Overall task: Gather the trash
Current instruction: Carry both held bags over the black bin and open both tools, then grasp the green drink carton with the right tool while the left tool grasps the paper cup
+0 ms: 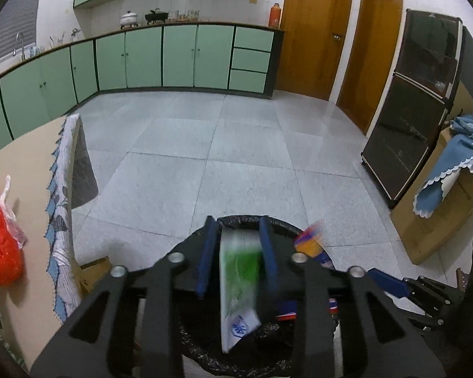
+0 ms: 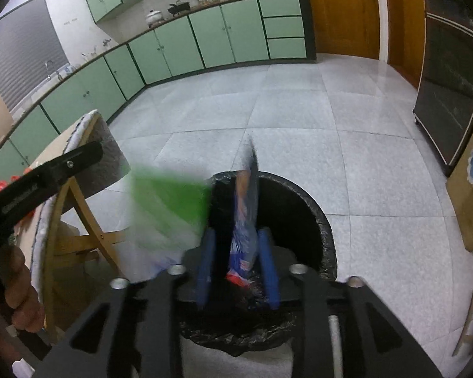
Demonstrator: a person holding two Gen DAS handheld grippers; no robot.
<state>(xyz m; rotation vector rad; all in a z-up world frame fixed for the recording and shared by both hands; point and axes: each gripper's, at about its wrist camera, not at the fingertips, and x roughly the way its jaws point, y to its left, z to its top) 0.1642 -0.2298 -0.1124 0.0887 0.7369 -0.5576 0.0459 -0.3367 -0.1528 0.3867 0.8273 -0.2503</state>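
**Two wrappers over one lined bin**

I hold two grippers, one in each hand, both tipped down over the same bin (image 2: 302, 208), a single round one lined with a black bag.

My left gripper (image 1: 238, 249) has its blue fingers (image 1: 205, 261) spread apart. One green-and-white packet (image 1: 239, 280) hangs between them, blurred, and I cannot see either pad pressing on it; its lower end reaches over the black liner. From the right wrist view the same packet (image 2: 170, 208) is a green smear at the bin's left rim.

My right gripper (image 2: 238, 258) is also parted, and one blue-and-white wrapper (image 2: 244, 220) with a red patch stands between the blue fingers (image 2: 268, 267), blurred, above the mouth of the bin. I cannot tell whether a pad touches it.

Just left of the bin stands one wooden folding table (image 2: 78, 220) under a patterned cloth (image 1: 60, 220); its edge crowds the bin on that side. On it lies one orange plastic bag (image 1: 0, 245) with a pale one beside it.

To the right sits one cardboard box (image 1: 441, 220) draped with a blue cloth (image 1: 451, 170), then one dark glass-fronted cabinet (image 1: 416, 110).

Beyond the open tiled floor (image 1: 236, 157) run green kitchen cupboards (image 1: 160, 56), and two brown doors (image 1: 312, 31) close off the far wall.
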